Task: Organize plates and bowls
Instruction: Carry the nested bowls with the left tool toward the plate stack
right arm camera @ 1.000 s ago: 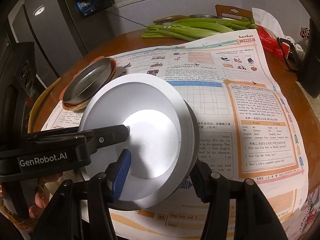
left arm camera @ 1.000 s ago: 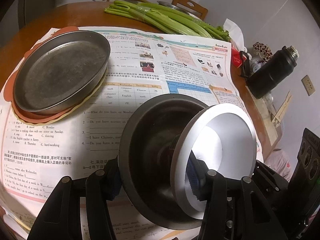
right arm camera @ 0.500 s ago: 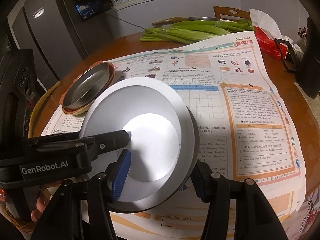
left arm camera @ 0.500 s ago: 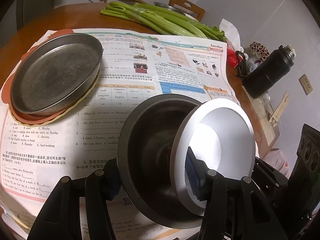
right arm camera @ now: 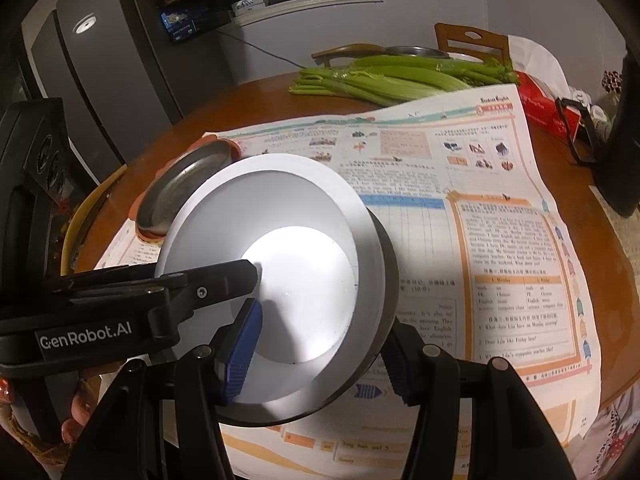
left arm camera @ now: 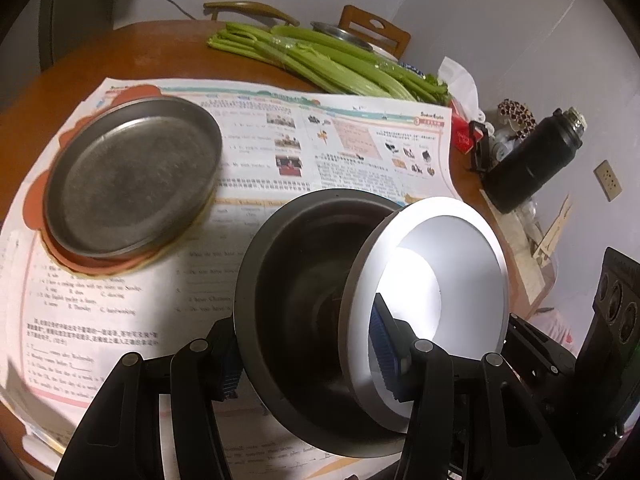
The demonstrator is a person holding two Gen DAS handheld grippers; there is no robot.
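On the left of the table we see a shallow metal plate resting on an orange scalloped mat, all atop a spread newspaper. Moving right, our left gripper has its fingers part-open and clamped on a dark metal bowl, one finger outside the left wall, the blue-padded one inside. A white bowl sits tilted inside the dark one, leaning twd its right rim. In the right wrist view our right gripper is also part-open and gripping the bowls: blue-padded finger inside the white bowl, other finger outside the dark bowl's rim. Both bowls are held above the paper, w/ the left gripper's finger crossing in from the left. Further back lies celery; at far right stands a black flask.
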